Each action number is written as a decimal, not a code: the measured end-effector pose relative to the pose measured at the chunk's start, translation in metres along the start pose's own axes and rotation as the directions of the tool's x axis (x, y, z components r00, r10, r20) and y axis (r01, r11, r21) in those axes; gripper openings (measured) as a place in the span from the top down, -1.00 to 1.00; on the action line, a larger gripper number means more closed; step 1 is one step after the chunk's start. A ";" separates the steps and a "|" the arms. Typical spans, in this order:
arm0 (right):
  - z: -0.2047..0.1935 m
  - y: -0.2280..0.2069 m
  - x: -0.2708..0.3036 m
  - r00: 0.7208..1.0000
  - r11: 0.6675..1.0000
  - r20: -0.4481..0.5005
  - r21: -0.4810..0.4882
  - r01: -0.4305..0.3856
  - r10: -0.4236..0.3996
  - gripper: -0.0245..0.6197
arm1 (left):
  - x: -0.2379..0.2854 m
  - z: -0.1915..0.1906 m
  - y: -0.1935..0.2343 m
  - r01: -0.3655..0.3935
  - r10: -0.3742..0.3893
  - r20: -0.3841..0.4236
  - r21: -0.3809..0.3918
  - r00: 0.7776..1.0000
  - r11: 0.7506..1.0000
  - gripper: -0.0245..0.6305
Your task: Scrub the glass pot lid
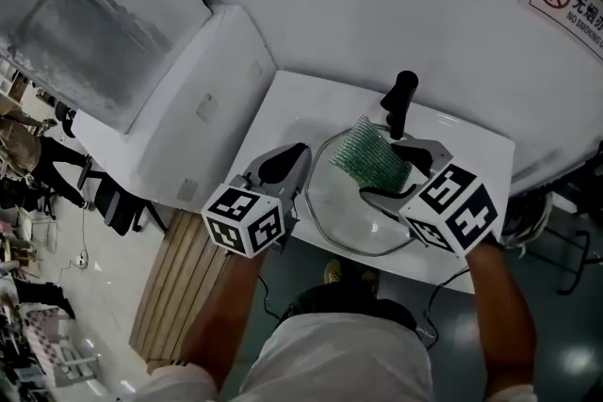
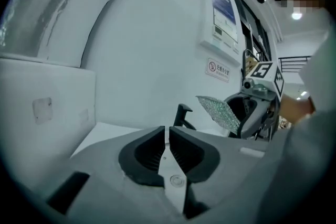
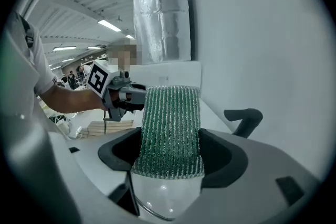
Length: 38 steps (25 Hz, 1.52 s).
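The glass pot lid [image 1: 347, 214] lies on the white table [image 1: 292, 99], between my two grippers. Its rim also shows low in the right gripper view as the lid [image 3: 160, 201]. A black handle [image 1: 399, 101] stands up at the lid's far edge. My right gripper [image 1: 396, 172] is shut on a green scouring pad [image 1: 371, 155], which sticks out over the lid's far half. That pad [image 3: 171, 128] fills the gap between the jaws. My left gripper [image 1: 303, 151] is at the lid's left rim. Its jaws are shut, and the left gripper view shows nothing between them.
A white box-like unit [image 1: 203, 108] adjoins the table's left side, and a white wall runs behind it with a no-smoking sign [image 1: 565, 0]. A wooden slatted pallet [image 1: 174, 282] lies on the floor at the table's left front. The person stands at the near edge.
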State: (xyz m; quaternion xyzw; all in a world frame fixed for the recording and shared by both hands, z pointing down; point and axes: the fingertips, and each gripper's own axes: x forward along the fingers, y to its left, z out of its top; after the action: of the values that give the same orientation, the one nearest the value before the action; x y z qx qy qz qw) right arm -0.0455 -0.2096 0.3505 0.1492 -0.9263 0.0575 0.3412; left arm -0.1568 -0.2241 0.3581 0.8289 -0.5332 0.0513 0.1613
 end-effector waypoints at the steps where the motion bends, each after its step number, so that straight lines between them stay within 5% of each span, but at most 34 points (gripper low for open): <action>1: -0.001 -0.002 0.007 1.000 1.000 -0.031 0.011 -0.002 0.002 -0.13 | 0.003 -0.006 0.005 0.000 0.000 -0.018 -0.008 1.000 1.000 0.87; 5: -0.008 -0.007 0.035 0.987 0.998 -0.163 0.056 -0.002 0.011 -0.13 | 0.011 -0.028 0.023 0.004 -0.008 -0.081 -0.059 0.997 0.998 0.83; 8: -0.017 -0.013 0.057 0.966 0.998 -0.258 0.069 0.006 0.012 -0.13 | 0.018 -0.047 0.033 0.017 -0.032 -0.135 -0.106 0.990 0.994 0.61; 20: -0.054 -0.028 0.112 0.851 0.985 -0.519 0.171 0.014 0.078 -0.13 | 0.043 -0.112 0.053 0.038 -0.122 -0.340 -0.243 0.932 0.969 0.38; 29: -0.069 -0.032 0.138 0.787 0.971 -0.609 0.234 0.053 0.103 -0.13 | 0.055 -0.141 0.054 0.044 -0.179 -0.416 -0.315 0.892 0.948 0.38; 38: -0.073 -0.037 0.136 0.780 0.944 -0.614 0.315 0.097 0.125 -0.13 | 0.058 -0.147 0.050 0.058 -0.211 -0.413 -0.353 0.886 0.934 0.39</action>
State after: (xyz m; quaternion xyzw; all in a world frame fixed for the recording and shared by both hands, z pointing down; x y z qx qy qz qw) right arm -0.0874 -0.2615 0.4945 0.1694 -0.7382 0.2601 0.5989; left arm -0.1644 -0.2458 0.5226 0.7913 -0.4236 0.1374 0.4189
